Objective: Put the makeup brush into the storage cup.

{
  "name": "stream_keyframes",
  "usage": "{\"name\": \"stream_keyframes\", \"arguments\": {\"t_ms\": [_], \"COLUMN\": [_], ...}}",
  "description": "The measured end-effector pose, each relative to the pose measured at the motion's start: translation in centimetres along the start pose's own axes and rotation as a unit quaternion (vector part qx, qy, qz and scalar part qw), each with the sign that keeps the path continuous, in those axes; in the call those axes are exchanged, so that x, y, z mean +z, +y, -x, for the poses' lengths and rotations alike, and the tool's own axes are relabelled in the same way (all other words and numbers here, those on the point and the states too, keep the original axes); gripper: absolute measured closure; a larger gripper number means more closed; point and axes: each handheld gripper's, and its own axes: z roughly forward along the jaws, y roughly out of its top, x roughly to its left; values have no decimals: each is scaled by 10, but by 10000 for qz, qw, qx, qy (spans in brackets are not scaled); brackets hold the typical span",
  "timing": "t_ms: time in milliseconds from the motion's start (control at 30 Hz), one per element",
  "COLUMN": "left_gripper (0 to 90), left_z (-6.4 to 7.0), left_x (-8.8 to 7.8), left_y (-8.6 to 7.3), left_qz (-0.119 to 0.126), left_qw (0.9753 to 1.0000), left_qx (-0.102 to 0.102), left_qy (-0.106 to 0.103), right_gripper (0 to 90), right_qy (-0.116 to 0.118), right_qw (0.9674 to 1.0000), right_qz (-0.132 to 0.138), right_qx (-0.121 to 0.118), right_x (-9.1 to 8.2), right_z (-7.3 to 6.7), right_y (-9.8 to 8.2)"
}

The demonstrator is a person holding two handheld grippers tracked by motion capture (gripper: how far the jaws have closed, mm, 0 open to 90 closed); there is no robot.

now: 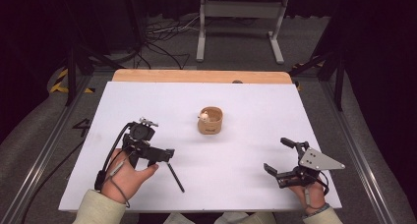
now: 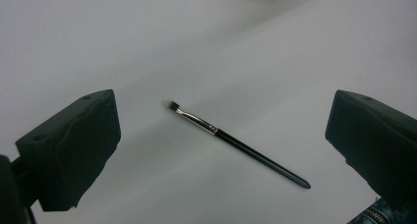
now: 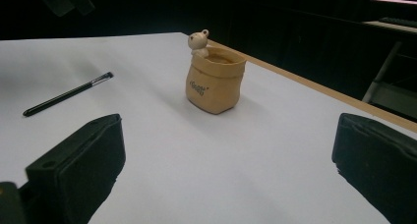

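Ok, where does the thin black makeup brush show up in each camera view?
High view: the makeup brush lies on the table, lower left of centre, right beside the left gripper.
Left gripper view: centre, slanting down to the right.
Right gripper view: upper left.
Shared landmark: the tan bag-shaped pot with a small bear figure.

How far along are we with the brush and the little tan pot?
Nothing looks done yet: the brush lies flat on the white table, apart from the tan pot. In hand: the left tool hovers over it, jaws open on either side. The right tool waits open. Gripping, lifting and any placing remain.
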Motion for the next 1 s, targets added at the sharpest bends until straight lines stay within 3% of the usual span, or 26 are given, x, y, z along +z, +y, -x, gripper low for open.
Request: {"name": "stream_keyframes", "arguments": {"t_ms": [133, 533, 1000], "left_gripper": [52, 43, 51], "left_z": [-2, -7, -9], "left_x": [6, 31, 59], "left_y": [-1, -10, -21], "left_qz": [-159, -292, -612], "left_qw": [9994, 9986, 9969], "left_qx": [-266, -409, -481], "left_qy": [-119, -187, -134], "right_gripper": [0, 0, 0], "right_qy": [25, 49, 190], "right_qw": [10000, 10000, 9998], "right_qz": [-11, 2, 11], "right_qx": [-1, -16, 15], "right_x": [0, 1, 3], "right_z": [-1, -1, -1], "right_y": [0, 0, -1]}}
